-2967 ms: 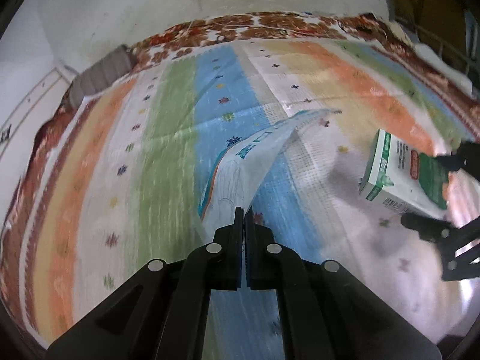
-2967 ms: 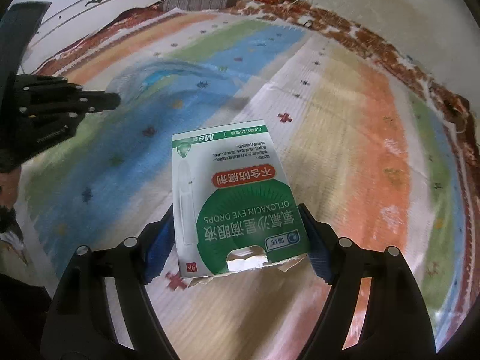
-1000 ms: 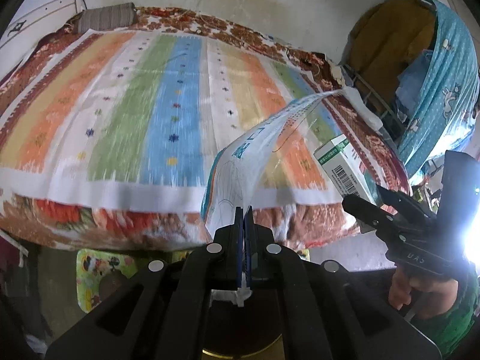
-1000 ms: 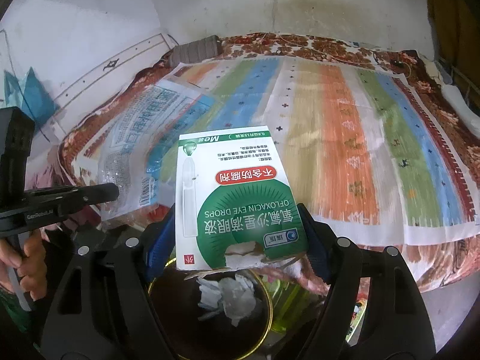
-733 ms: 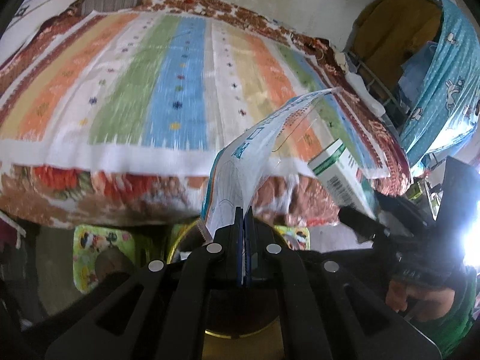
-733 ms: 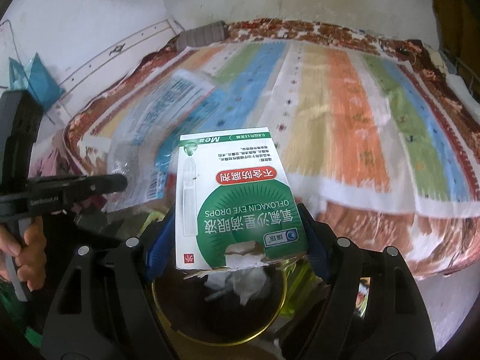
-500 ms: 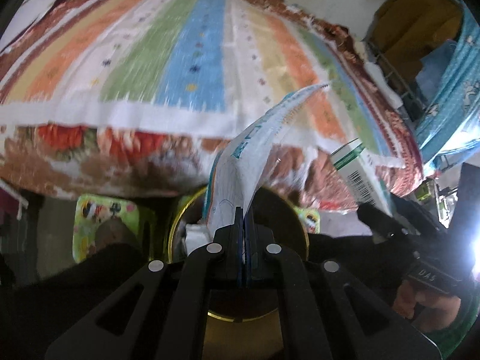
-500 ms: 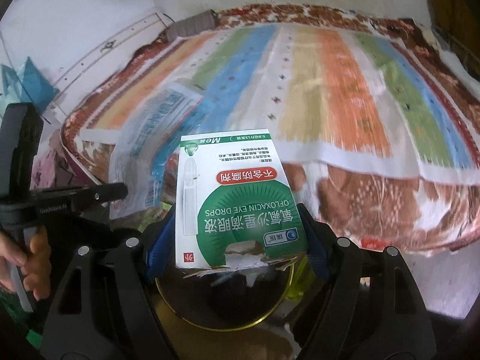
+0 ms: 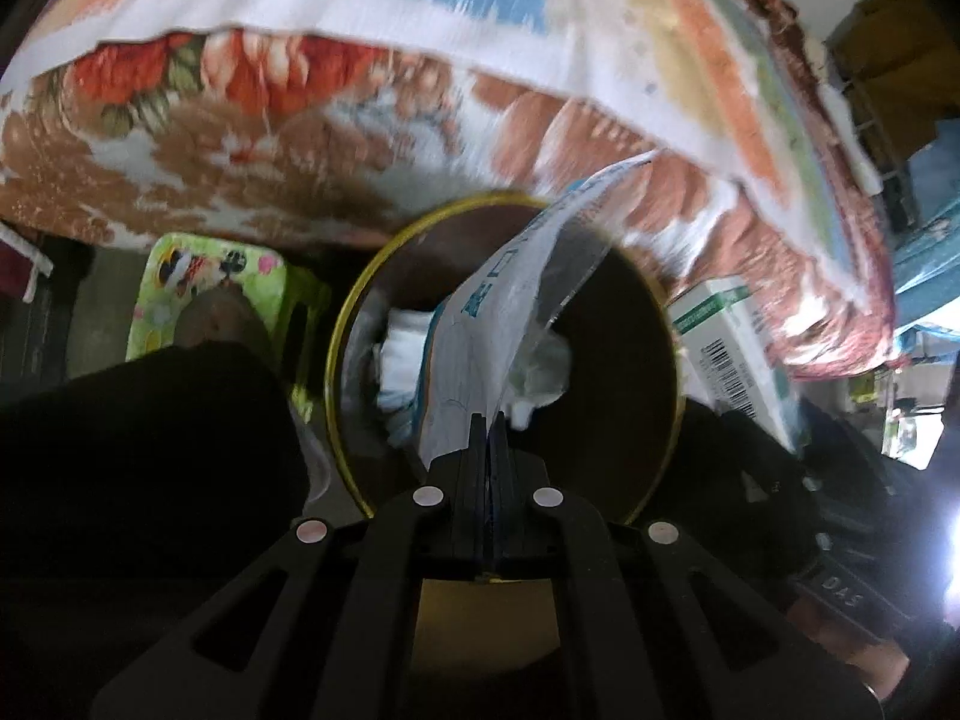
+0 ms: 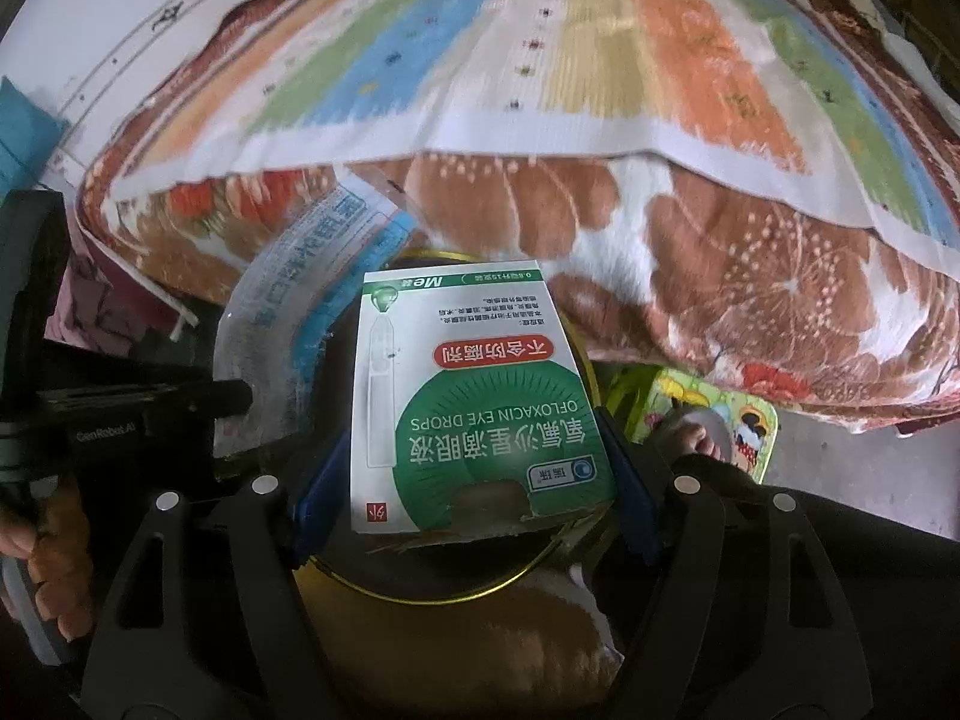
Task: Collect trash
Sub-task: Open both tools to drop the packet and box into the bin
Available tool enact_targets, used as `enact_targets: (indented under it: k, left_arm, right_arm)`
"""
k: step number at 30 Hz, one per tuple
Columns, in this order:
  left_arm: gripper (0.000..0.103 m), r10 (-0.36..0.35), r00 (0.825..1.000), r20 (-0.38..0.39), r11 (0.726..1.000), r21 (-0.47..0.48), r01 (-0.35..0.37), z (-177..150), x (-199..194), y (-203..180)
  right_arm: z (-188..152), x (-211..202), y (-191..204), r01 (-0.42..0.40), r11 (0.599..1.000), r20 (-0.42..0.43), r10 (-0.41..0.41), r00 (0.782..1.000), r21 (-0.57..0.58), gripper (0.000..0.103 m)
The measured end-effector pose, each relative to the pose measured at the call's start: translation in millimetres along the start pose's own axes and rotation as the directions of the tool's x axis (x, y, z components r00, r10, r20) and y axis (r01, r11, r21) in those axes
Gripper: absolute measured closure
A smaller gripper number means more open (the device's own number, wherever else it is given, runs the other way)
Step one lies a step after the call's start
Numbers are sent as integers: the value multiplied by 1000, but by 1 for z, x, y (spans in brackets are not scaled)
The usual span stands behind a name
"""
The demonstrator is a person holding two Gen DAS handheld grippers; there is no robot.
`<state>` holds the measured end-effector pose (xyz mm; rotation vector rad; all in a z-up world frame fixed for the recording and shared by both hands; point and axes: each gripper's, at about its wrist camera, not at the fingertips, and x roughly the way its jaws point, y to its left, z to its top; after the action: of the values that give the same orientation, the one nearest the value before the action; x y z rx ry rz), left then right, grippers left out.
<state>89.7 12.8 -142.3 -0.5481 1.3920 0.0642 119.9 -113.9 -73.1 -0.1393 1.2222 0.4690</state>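
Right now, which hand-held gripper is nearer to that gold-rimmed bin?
Hard to call. The left hand-held gripper holds its plastic wrapper over the bin; the right holds the eye-drops box over it too.

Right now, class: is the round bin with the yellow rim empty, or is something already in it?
Not empty. In the left wrist view, crumpled white tissue lies inside the bin, below the plastic wrapper pinched in the left gripper.

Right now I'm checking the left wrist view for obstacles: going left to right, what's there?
Green patterned mat → gold-rimmed bin → plastic wrapper held by the left gripper → eye drops box → right gripper.
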Motion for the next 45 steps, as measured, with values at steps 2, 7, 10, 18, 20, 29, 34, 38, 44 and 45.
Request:
enact_targets:
  k: [2,7,10,18,20,29,34,38,44,45]
  left_arm:
    - [103,33,999,-29,999,-2,-33,2,11,2]
    - [103,79,993,-86,996,-33,-82,8,35,7]
    - [103,91,989,-119,995,-20,-94,7,45,5]
    - [103,91,981,-171,992,-68,-104,6,64,12]
    - [103,74,980,-187,991,-92,-92,6,68,15]
    - [72,93,991,-91,981,-161,-107,17,53,25]
    - [69,97,994,-43,988,-118,-101,19,39,13]
    - [62,104,994,17,992,-77,-102,19,22,8]
    - [55,98,989,109,995,-10,-97,19,-7,-2]
    - [53,100,988,120,995,0,-101,20,-10,-3]
  right_arm:
    - [0,10,-1,-11,1000,-36,11,999,13,32]
    - [1,38,-4,-1,1000,-118,4,993,30,32]
    - [2,52,-6,-2,999,-155,8,988,41,32]
    - [5,76,-9,-17,997,-211,34,977,80,32]
    - [5,82,-13,-33,993,-224,58,973,111,32]
    - [13,99,-18,-38,988,-233,72,970,147,24]
    - [14,94,-11,-19,994,-220,43,975,110,23]
    - [14,79,-8,7,996,-179,8,984,85,23]
    - [18,43,-4,-37,996,-81,44,996,86,23]
    - [19,34,-3,-26,997,-54,30,998,72,23]
